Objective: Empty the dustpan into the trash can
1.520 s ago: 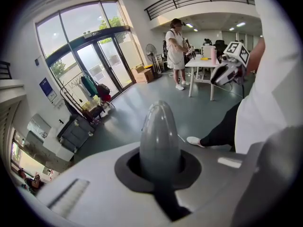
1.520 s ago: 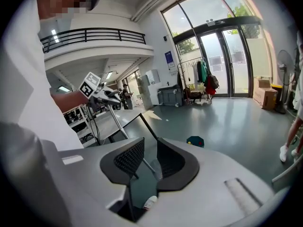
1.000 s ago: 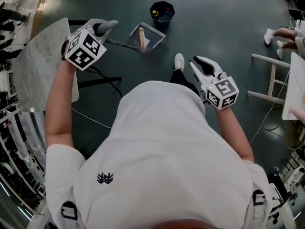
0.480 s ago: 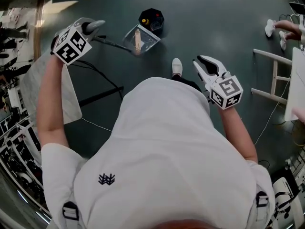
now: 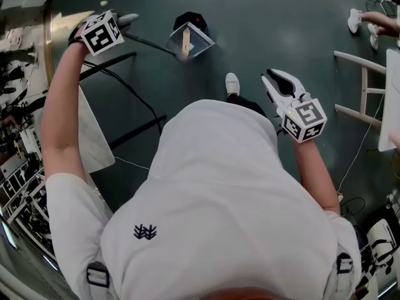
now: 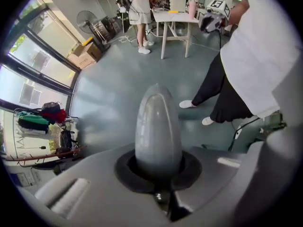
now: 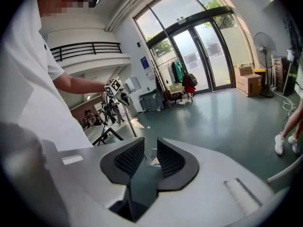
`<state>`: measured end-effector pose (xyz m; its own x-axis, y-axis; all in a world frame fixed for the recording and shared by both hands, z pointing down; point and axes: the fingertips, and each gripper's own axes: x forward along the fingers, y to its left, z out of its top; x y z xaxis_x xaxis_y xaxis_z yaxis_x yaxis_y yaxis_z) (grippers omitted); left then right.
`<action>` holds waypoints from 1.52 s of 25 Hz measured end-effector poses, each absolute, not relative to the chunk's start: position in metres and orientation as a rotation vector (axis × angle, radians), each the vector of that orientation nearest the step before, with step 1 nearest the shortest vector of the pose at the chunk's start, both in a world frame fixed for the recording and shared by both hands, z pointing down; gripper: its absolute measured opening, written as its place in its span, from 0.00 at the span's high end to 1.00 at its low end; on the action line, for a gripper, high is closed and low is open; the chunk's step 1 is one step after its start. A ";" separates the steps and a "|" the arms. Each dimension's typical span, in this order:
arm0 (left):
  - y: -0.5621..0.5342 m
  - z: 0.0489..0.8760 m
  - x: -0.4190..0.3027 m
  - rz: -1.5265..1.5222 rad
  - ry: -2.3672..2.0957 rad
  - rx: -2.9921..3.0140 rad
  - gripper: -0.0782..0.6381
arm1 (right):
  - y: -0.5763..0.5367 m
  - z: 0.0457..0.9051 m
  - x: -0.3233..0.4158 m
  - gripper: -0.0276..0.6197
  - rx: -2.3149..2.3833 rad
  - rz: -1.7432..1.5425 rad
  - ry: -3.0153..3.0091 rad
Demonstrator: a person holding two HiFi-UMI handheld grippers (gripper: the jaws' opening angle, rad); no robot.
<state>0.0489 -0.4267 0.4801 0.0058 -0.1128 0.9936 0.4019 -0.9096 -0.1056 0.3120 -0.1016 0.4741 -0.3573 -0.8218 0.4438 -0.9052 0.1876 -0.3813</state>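
My left gripper (image 5: 125,20) is raised at the upper left, shut on the grey rounded end of the dustpan's long handle (image 6: 158,129). The thin handle runs right to the clear dustpan (image 5: 199,42), which hangs tilted over the black trash can (image 5: 189,19) and hides most of it. A pale wooden piece (image 5: 185,44) lies in the pan. My right gripper (image 5: 279,82) hangs at the right beside my body, open by a narrow gap with nothing between the pads. In the right gripper view the left gripper (image 7: 118,94) shows far off.
A white chair (image 5: 361,86) and a white table edge (image 5: 391,99) stand at the right. A grey table top (image 5: 94,136) and black stand legs (image 5: 134,127) with a cable are at the left. My shoe (image 5: 232,84) is near the can. Another person's feet (image 5: 365,24) are at the top right.
My left gripper has moved up and to the left with the handle. The dustpan has swung from beside the trash can to over it. The right gripper has barely moved.
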 end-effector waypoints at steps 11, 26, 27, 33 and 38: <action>-0.490 0.502 0.131 -2.176 -0.607 -1.438 0.81 | -0.090 0.493 0.358 0.83 1.844 1.018 -2.208; -0.463 0.497 0.190 -2.263 -0.889 -1.059 0.81 | -0.062 0.510 0.370 0.83 2.012 1.139 -2.123; -0.462 0.497 0.194 -2.272 -0.898 -1.043 0.81 | -0.060 0.511 0.372 0.83 2.021 1.146 -2.116; -0.467 0.506 0.212 -2.275 -0.933 -0.925 0.81 | -0.053 0.517 0.375 0.83 2.091 1.174 -2.065; -0.452 0.512 0.226 -2.248 -0.949 -0.868 0.81 | -0.041 0.524 0.373 0.83 2.099 1.195 -2.056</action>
